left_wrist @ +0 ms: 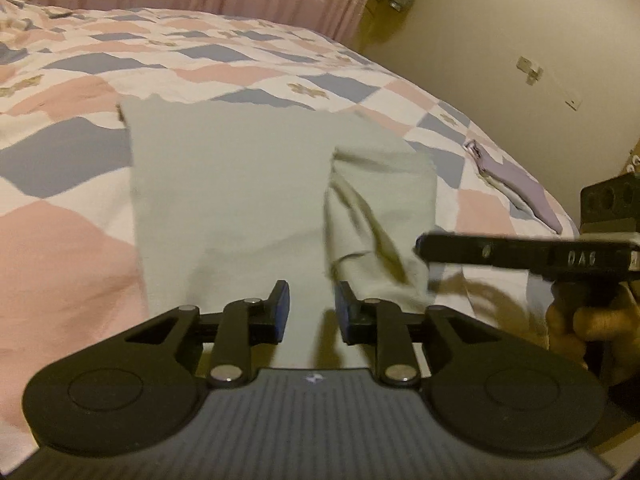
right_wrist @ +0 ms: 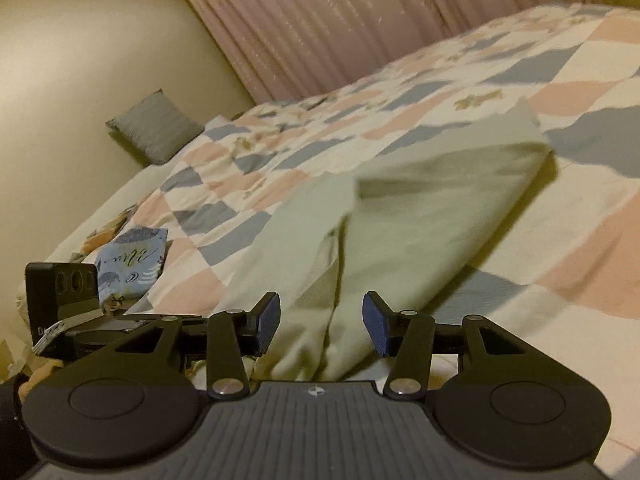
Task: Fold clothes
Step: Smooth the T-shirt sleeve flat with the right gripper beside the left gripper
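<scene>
Your left gripper (left_wrist: 310, 312) sits low in the centre of the left wrist view with its blue pads a narrow gap apart and nothing pinched; the pale green garment (left_wrist: 240, 184) lies beyond and beneath it, and only its raised fold comes close to the right-hand pad. Your right gripper (right_wrist: 322, 326) is released too: in the right wrist view its pads stand wide, with a bunched ridge of the cloth rising between them but not pressed by either.

The garment lies on the patchwork quilt (left_wrist: 72, 160), flat across the middle of the left view, while its right edge is turned up in a loose, creased flap (left_wrist: 360, 232) just left of where the right gripper enters from the frame's right side.

That flap is your risk. Since neither gripper holds it, it may slump back or settle crooked, leaving a skewed fold. If you close the right jaws where they are, you may catch several layers at once and drag the whole piece when you lift. Closing low could also pinch the quilt along with the cloth. Both views are blurred around the flap, so I cannot tell exactly how its layers stack; judge that before committing.
</scene>
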